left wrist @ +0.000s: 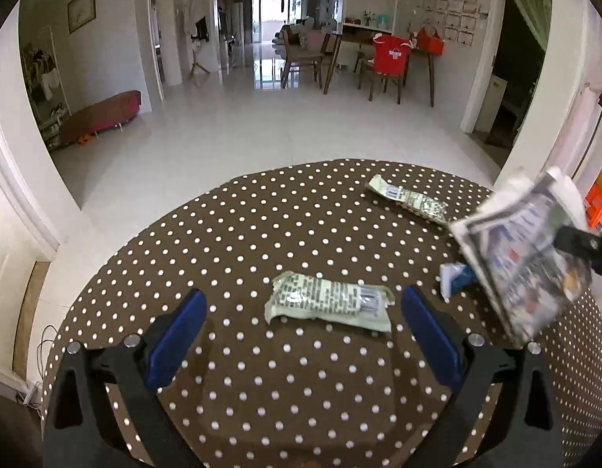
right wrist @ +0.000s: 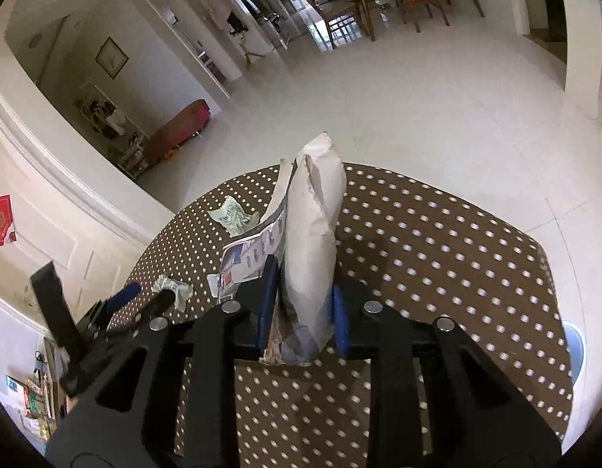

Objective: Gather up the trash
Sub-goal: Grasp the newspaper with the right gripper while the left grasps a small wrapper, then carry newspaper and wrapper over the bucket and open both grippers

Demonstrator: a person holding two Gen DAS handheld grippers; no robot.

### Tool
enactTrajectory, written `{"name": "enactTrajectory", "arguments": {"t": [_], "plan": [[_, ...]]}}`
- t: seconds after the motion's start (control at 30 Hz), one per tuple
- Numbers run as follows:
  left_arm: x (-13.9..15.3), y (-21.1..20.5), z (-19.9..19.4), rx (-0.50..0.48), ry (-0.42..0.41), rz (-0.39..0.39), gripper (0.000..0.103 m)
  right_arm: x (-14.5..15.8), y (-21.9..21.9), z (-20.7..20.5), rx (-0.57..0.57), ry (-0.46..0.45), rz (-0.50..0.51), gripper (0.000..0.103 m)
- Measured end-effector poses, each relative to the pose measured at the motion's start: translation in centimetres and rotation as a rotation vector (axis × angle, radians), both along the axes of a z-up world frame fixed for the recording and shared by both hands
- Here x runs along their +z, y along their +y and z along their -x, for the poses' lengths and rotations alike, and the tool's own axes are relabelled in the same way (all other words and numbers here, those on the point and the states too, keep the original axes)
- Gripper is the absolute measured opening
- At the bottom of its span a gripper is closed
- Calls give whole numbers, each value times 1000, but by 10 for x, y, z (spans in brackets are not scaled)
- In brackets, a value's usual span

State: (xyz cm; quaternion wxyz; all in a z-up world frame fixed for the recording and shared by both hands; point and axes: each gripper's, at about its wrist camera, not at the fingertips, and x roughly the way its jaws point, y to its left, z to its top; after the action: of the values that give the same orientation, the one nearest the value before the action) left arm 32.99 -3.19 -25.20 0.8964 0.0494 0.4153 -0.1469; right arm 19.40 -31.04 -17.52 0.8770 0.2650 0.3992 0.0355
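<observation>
Trash wrapper, crinkled white printed paper, is pinched upright in your right gripper above the polka-dot table. Your left gripper gapes wide, empty, a flat crumpled packet at its 12 o'clock.

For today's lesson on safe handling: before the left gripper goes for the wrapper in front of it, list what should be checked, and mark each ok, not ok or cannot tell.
1. Left gripper open wide: ok.
2. Near wrapper lies between its fingers' line: ok.
3. Right gripper grips the torn package firmly: ok.
4. Package clear of the left gripper's path: ok.
5. Far wrapper and blue scrap untouched on the table: ok.
6. Bin location: cannot tell.
</observation>
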Motion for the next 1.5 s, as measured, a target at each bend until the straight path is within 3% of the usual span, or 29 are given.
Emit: {"name": "enactTrajectory", "arguments": {"t": [0.1, 0.17, 0.2, 0.4, 0.47, 0.6, 0.67, 1.03, 1.27, 1.5], "plan": [[-5, 0, -9, -19, 46, 31, 90, -1, -5, 9, -2, -2, -15, 25], [-5, -5, -13, -43, 47, 21, 66, 0, -12, 13, -6, -3, -22, 25], [-5, -7, -12, -58, 44, 22, 60, 0, -15, 14, -8, -3, -30, 25], [-9, -19, 1, -122, 49, 58, 46, 4, -27, 31, -17, -17, -64, 24], [-9, -20, 5, -132, 67, 100, 34, 6, -34, 38, -26, -24, -75, 23], [-11, -27, 17, -145, 64, 103, 27, 12, -50, 52, -51, -39, -70, 22], [-13, -31, 23, -161, 77, 130, 14, 15, -55, 60, -60, -44, -70, 22], [-4, -64, 71, -204, 53, 127, 12, 26, -82, 99, -101, -93, -83, 21], [31, -84, 110, -260, -23, 135, 12, 38, -115, 137, -164, -149, -89, 21], [78, -143, 153, -392, -113, 165, 12, 56, -160, 187, -264, -198, -51, 21]]}}
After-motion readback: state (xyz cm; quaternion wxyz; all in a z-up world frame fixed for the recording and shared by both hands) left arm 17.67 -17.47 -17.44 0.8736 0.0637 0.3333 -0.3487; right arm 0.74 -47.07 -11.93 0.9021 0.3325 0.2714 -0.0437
